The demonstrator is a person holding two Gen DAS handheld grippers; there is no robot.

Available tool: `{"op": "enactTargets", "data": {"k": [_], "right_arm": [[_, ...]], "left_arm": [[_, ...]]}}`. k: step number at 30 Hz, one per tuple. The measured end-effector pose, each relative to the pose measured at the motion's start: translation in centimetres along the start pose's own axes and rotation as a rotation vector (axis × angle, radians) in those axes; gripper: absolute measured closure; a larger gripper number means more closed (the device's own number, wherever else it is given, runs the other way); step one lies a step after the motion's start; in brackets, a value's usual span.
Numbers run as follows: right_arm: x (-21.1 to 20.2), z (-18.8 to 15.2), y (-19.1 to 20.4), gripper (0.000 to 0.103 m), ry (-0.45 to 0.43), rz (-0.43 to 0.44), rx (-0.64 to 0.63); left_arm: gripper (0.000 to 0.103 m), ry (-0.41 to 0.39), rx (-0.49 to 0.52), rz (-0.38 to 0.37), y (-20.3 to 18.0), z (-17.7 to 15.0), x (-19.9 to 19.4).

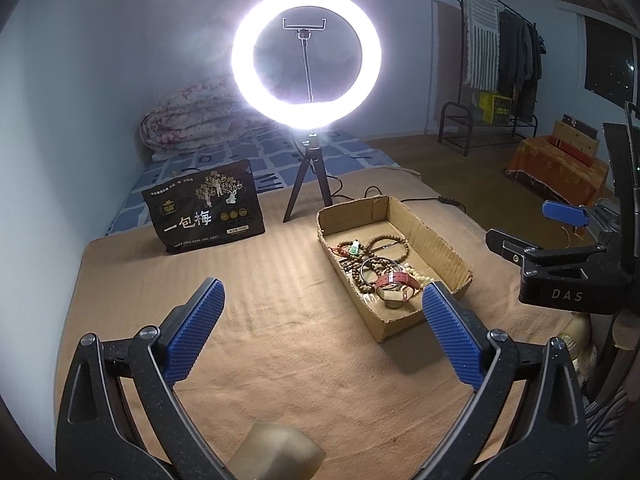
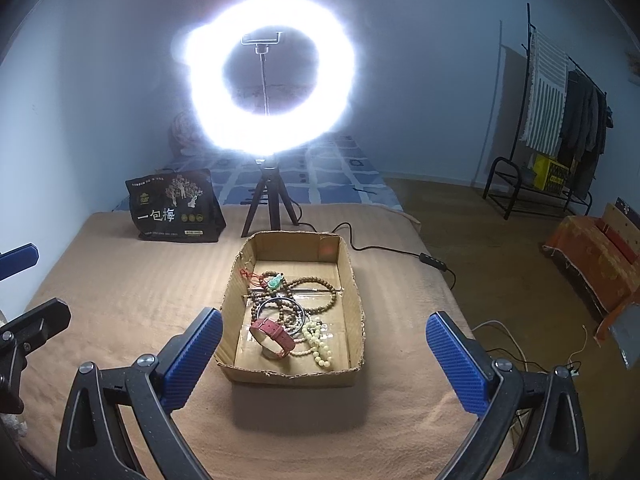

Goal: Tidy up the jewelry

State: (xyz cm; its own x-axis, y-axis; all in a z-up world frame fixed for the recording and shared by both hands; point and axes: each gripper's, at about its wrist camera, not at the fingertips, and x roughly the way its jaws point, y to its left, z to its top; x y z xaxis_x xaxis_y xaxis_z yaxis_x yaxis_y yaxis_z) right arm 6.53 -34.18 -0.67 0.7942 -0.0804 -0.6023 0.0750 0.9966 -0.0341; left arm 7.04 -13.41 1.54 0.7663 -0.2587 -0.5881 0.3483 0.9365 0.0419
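A cardboard box (image 2: pixel 349 280) sits on the tan blanket (image 2: pixel 120 292) covering the bed, nearer its right edge, with its long axis running from the near edge toward the ring light (image 2: pixel 272 92) at the far end. Inside lie brown bead strings (image 2: pixel 320 294), a pale bead bracelet (image 2: pixel 318 344), a metal bangle (image 2: pixel 264 307) and a red-strapped watch (image 2: pixel 274 334) standing on edge. The left gripper (image 1: pixel 320 340) and right gripper (image 2: pixel 324 364) both hover with jaws spread wide, holding nothing.
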Motion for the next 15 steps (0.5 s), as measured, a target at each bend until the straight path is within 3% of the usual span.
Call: {"op": "enactTargets", "data": {"k": [15], "right_arm": [[0.19,-0.12,0.33,0.000,0.005,-0.004,-0.024]], "left_arm": [[0.002,0.018,-0.007,0.042,0.06,-0.28,0.02]]}}
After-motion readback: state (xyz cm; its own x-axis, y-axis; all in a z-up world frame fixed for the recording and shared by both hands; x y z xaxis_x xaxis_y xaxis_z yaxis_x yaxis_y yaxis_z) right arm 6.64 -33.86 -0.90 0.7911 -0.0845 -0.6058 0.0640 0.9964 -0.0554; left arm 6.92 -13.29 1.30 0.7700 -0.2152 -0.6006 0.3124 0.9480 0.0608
